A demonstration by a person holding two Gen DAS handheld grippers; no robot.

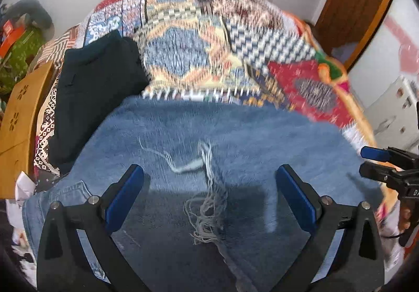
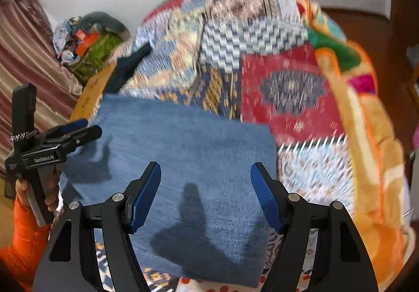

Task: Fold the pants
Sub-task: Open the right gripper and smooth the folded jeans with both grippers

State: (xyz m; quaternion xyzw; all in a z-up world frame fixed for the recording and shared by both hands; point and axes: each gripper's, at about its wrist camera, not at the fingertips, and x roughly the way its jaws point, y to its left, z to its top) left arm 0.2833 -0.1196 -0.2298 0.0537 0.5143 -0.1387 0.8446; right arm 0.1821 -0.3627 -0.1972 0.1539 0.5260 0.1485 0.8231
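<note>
Denim jeans (image 1: 235,135) lie folded on a patchwork bedspread (image 1: 209,56), both grippers above them with nothing held.

Blue cloth covers the near part of the bedspread, its far edge straight across the pattern and its right edge stopping short of a red patch (image 2: 288,90). Frayed threads (image 1: 207,197) hang from a torn spot in the denim, seen between the fingers of the left gripper (image 1: 209,187). That gripper's jaws stand wide apart, grasping nothing, the cloth below them. The right gripper (image 2: 205,187) is also released, its blue pads apart over the flat denim, casting a shadow on it. A dark garment (image 1: 97,88) lies at the bedspread's left edge, just beside the jeans. An orange sleeve (image 2: 23,239) shows by the hand gripping the left tool.
</note>
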